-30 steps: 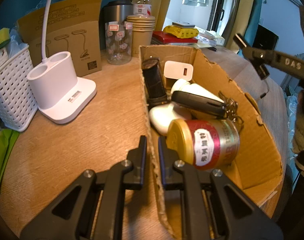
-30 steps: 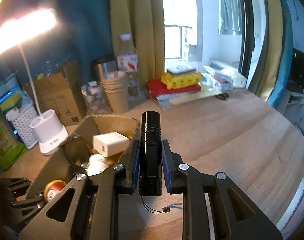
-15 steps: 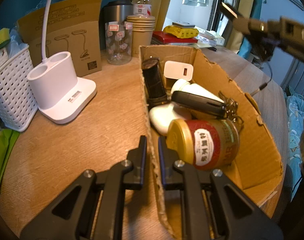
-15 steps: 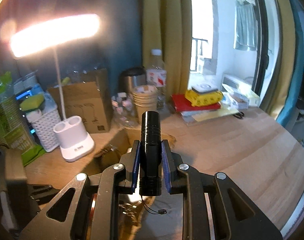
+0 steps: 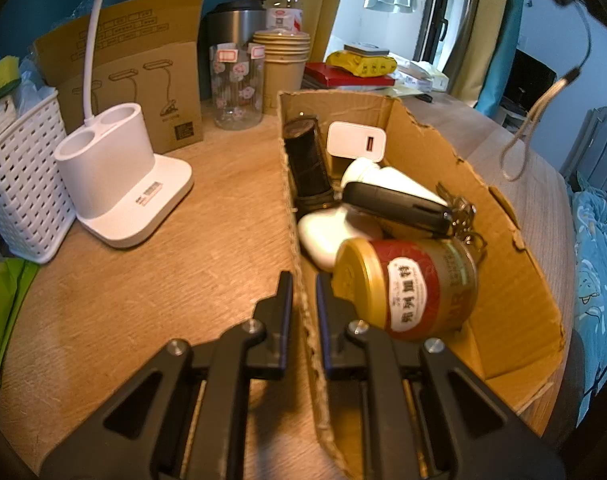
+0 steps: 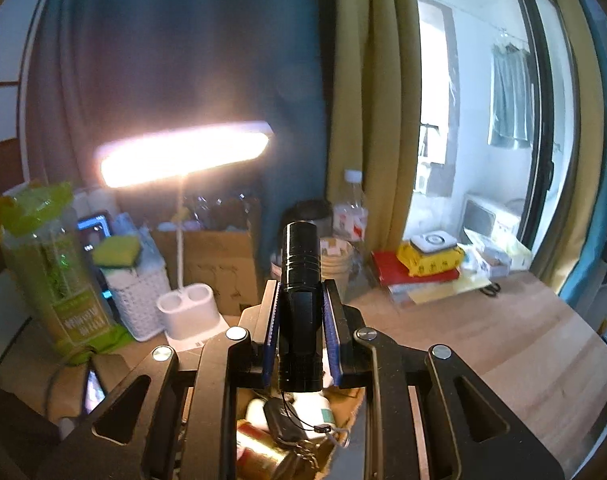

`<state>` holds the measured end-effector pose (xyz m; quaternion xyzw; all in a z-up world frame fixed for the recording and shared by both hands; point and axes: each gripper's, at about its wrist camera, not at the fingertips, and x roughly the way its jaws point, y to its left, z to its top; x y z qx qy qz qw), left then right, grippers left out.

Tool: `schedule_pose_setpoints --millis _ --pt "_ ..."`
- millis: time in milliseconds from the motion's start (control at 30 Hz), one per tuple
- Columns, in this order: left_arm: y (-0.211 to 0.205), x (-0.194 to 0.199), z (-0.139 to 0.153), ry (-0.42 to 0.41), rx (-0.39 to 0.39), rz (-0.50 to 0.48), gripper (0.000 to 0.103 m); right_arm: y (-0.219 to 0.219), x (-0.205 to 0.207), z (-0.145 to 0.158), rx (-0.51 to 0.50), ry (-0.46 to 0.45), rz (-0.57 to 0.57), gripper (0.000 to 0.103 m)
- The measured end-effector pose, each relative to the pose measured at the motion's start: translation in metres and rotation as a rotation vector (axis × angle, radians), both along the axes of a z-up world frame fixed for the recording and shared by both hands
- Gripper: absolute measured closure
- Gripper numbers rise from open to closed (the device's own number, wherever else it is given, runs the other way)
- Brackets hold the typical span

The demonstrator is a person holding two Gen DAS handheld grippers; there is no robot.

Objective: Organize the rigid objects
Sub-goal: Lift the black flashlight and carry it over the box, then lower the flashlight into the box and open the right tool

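**Now: flashlight carried over the box**

Right fingers [image 6: 301, 320] clenched on the black flashlight [image 6: 299, 280], raised from counter height to above the cardboard box [image 5: 423, 132]. Left fingers [image 5: 303, 296] still clamp the box's near wall. Tin [image 5: 407, 280], key fob [image 5: 395, 208], charger [image 5: 355, 142] already inside. Drop pending.

The left gripper [image 5: 303, 296] sits low and level, its two fingers nearly closed with one on each side of the cardboard box's [image 5: 515, 280] near wall, pinching that wall. The right gripper [image 6: 302, 320] is raised above the box, its blue-padded fingers [image 6: 272, 328] clamped on an upright black flashlight [image 6: 300, 300].
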<state>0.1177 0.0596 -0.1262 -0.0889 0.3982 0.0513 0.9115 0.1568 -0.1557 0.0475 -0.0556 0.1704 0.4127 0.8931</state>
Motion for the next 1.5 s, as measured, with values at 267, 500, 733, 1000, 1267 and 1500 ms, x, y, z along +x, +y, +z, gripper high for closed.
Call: schedule_pose_setpoints --millis 267,500,733,1000,1267,1500 --pt "0.0 0.0 0.0 0.0 0.0 0.0 0.09 0.009 -0.004 0.005 0.005 -0.012 0.026 0.081" --pt "0.0 0.0 0.0 0.0 0.0 0.0 0.09 0.021 0.02 -0.026 -0.059 0.035 -0.024 0.081" --pt "0.0 0.0 0.0 0.0 0.0 0.0 0.09 0.03 0.05 -0.069 -0.126 0.12 -0.078 0.081" --pt "0.0 0.0 0.0 0.0 0.0 0.0 0.09 0.031 0.066 -0.1 -0.174 0.174 -0.113 0.081" --pt "0.0 0.0 0.0 0.0 0.001 -0.001 0.09 0.032 0.073 -0.119 -0.226 0.211 -0.152 0.081" --pt "-0.001 0.001 0.0 0.0 0.002 -0.002 0.09 0.039 0.072 -0.133 -0.299 0.219 -0.147 0.081"
